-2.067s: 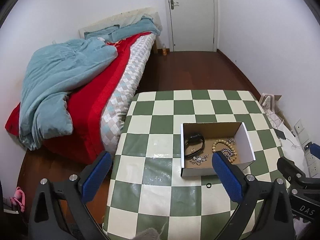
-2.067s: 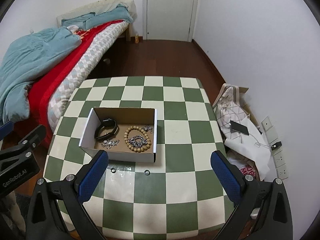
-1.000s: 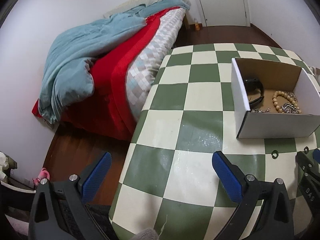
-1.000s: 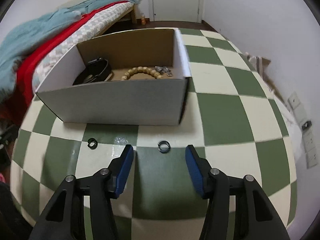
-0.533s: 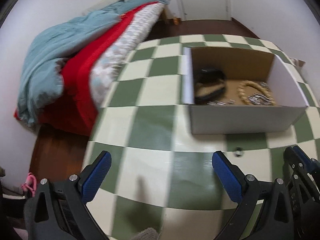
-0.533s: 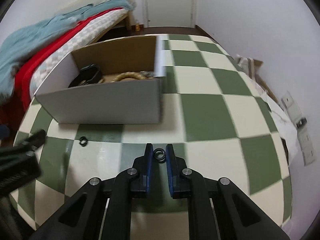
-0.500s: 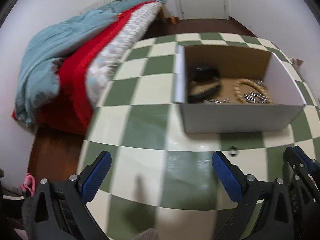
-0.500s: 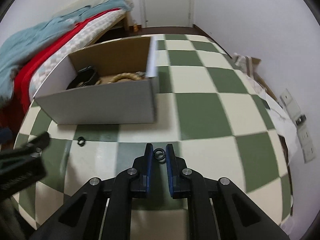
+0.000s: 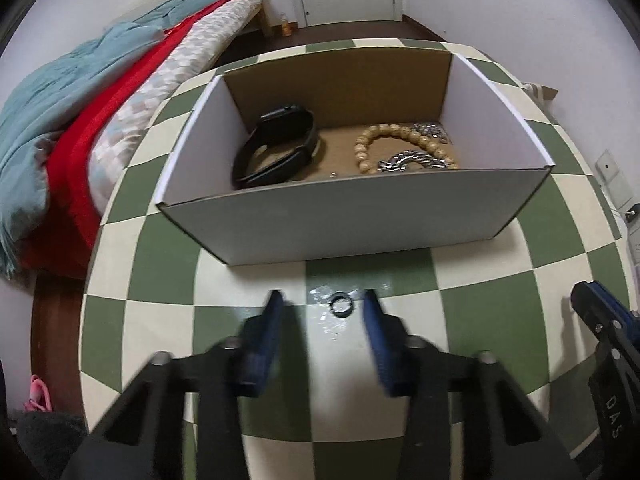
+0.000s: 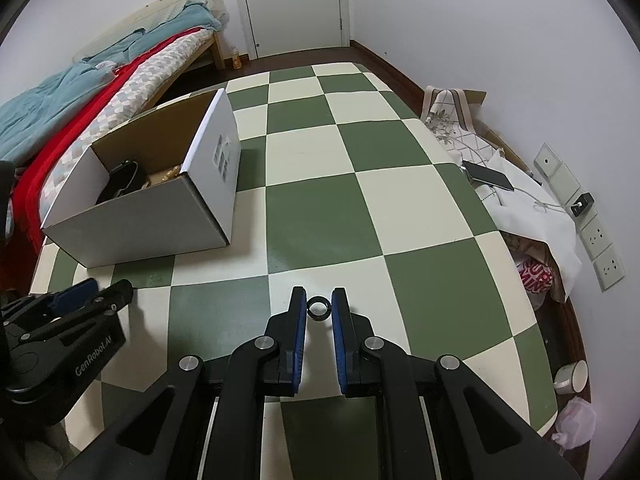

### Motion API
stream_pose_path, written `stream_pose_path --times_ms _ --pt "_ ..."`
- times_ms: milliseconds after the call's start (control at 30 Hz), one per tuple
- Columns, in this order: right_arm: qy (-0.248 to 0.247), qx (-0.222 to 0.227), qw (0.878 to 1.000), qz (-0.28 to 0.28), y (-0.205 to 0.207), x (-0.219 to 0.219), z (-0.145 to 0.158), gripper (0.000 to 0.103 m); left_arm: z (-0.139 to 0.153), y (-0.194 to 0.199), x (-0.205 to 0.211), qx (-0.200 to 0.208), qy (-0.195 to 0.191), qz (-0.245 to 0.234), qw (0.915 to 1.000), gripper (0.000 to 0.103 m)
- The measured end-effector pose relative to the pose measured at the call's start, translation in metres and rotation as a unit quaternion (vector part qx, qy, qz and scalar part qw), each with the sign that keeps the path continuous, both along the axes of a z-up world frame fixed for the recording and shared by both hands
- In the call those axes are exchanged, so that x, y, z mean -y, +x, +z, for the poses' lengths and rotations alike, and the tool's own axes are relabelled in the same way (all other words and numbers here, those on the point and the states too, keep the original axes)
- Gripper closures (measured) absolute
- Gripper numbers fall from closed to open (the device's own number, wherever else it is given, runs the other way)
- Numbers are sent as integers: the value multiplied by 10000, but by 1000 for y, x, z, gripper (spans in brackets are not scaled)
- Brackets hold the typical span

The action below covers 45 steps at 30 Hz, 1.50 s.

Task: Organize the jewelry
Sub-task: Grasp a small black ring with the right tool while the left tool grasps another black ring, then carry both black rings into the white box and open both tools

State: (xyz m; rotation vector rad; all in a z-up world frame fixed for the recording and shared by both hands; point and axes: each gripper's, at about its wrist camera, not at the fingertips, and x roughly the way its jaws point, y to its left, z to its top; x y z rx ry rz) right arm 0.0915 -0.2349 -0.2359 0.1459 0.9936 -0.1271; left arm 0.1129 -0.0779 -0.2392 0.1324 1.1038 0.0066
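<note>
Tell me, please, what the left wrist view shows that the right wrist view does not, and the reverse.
Only the left wrist view shows the ring on the table between the left gripper fingers, and the chain. Only the right shows the right gripper closed on a second ring, plus a phone. Both show the box and black band.

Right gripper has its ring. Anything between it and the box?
Only the box's own near wall, which the ring must be lifted over. The checkered table between them is bare, and the left gripper sits low at the left, beside the path rather than across it.
</note>
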Motion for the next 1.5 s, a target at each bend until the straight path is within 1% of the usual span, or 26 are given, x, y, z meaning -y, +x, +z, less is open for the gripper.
stream_pose_path --times_ms 33,67,100,200,233,400,567,833,1000,1067,1100,1167,1200,1233,1267,1300,1367,1433,1500 --pt "6 1 10000 -4 0 0 0 90 0 0 1 -2 -19 -18 10000 85" --pt "9 6 10000 -8 0 0 1 90 -1 1 3 2 -24 -36 10000 91" --pt "11 13 10000 -8 0 0 1 90 -1 1 3 -2 -21 -45 10000 93" --pt "51 69 10000 -14 -1 -1 6 89 2 0 1 42 -66 -35 10000 95" --pt "58 94 9999 -13 -1 -1 7 89 3 -1 1 48 -86 -40 9999 101" --pt "149 264 9995 35 -1 -5 23 89 17 -7 -4 161 -166 -41 9997 101" --pt "277 471 9985 97 -3 -10 43 90 40 -14 -13 354 -315 -48 9989 101" --pt "589 819 9948 108 -6 -10 76 90 91 -17 -73 667 -796 380 9939 101" --pt "766 903 9929 133 -5 -11 87 90 106 -15 -100 737 -990 645 9903 101" --pt "762 932 9926 160 -3 -13 89 90 106 -11 -101 708 -969 568 9912 101" --pt "772 940 9924 177 -1 -14 91 90 101 -7 -98 582 -1017 450 9921 101" --pt "768 963 9922 186 1 -16 92 90 86 -3 -90 318 -1074 276 9933 95" --pt "780 959 9922 184 2 -17 92 90 73 -1 -82 140 -1041 169 9943 92" --pt "788 951 9922 178 2 -17 91 90 61 1 -75 -24 -986 139 9950 81" --pt "785 936 9924 174 2 -17 90 90 51 0 -69 -125 -961 94 9953 63" --pt "785 919 9925 172 2 -17 89 90 39 0 -62 -224 -944 30 9953 58" --pt "771 881 9930 163 1 -16 87 90 21 0 -50 -338 -863 -58 9957 57" --pt "741 840 9936 155 1 -14 85 90 13 0 -40 -386 -791 -138 9960 57" --pt "731 797 9940 133 1 -12 82 90 9 1 -32 -338 -702 -171 9968 57"
